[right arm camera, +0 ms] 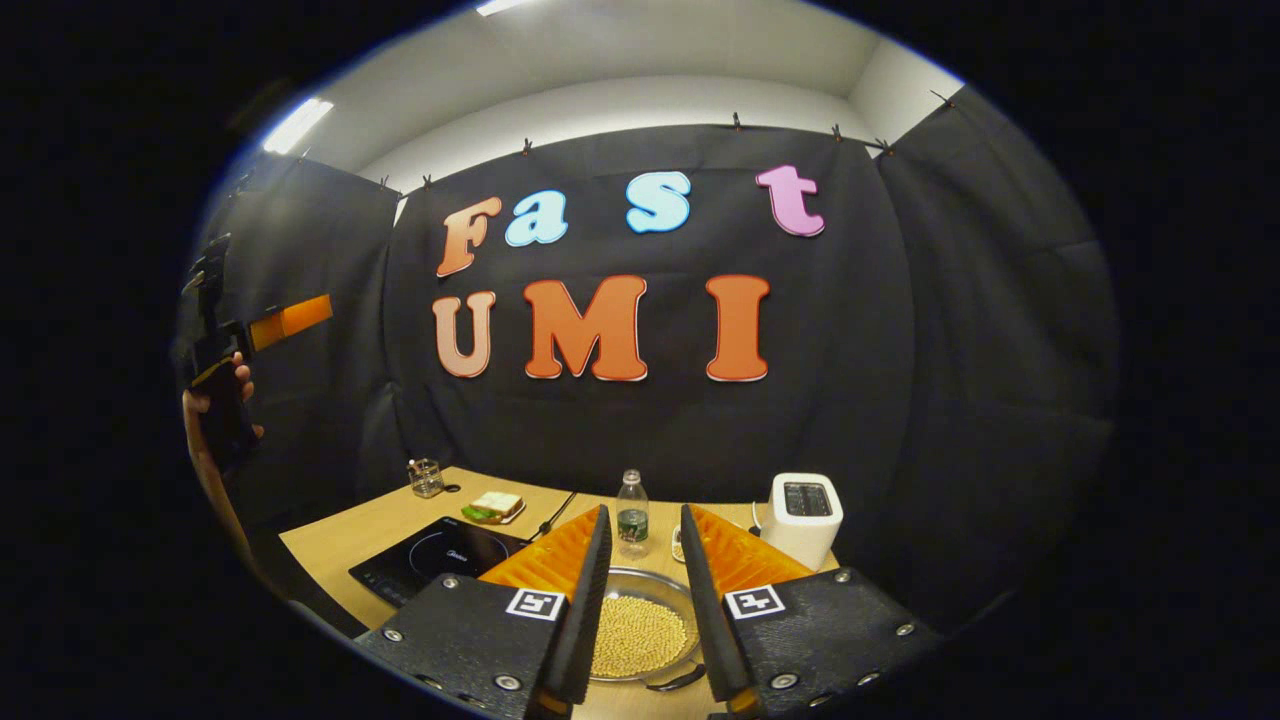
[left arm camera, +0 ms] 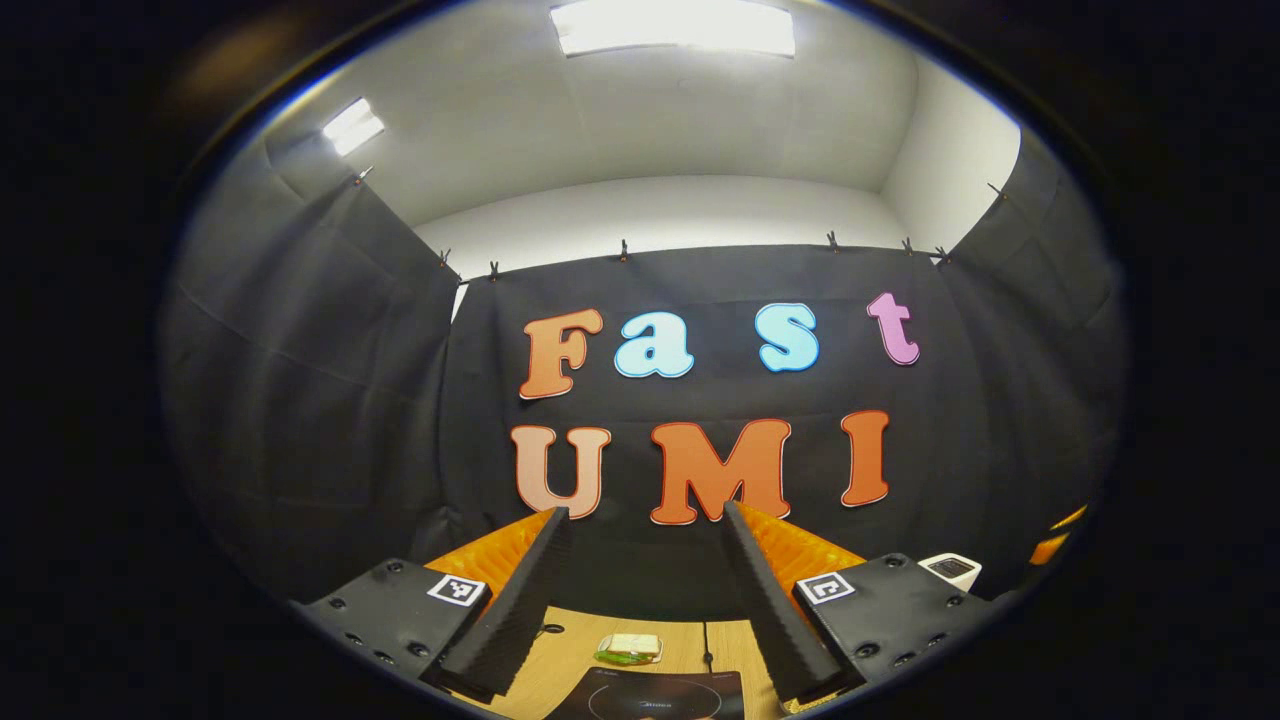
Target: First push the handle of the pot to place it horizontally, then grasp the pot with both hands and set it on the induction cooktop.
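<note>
In the right gripper view a shallow steel pot full of small yellow beans sits on the wooden table, seen through the gap between my fingers. A dark handle shows at its near rim. My right gripper is open above the pot and holds nothing. The black induction cooktop lies to the pot's left, and its far edge also shows as the cooktop low in the left gripper view. My left gripper is open and empty, raised and facing the wall. Farther off, a hand holds the left gripper high at the left.
A white toaster and a water bottle stand behind the pot. A sandwich on a plate and a glass sit beyond the cooktop, with a cable beside them. The sandwich and toaster appear again below the left gripper.
</note>
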Action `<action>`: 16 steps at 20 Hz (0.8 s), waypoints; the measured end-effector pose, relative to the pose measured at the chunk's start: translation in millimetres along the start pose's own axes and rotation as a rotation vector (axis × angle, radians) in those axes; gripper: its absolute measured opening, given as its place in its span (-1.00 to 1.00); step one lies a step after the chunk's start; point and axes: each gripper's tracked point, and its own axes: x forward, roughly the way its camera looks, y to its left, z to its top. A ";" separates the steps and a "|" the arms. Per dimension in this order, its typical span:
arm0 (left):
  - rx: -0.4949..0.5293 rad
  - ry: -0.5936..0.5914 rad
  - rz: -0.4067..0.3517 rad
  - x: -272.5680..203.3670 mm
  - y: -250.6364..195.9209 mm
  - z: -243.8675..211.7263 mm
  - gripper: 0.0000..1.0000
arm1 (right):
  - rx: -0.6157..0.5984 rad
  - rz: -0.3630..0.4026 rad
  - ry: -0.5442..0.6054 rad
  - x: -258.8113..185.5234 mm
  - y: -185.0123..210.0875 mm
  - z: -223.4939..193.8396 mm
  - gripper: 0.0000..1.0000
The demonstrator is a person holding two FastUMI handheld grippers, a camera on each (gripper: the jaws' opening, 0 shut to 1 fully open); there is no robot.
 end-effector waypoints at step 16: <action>-0.009 0.041 -0.021 13.3 -12.9 -25.9 0.96 | 0.166 0.013 0.428 22.3 8.9 -169.9 -1.00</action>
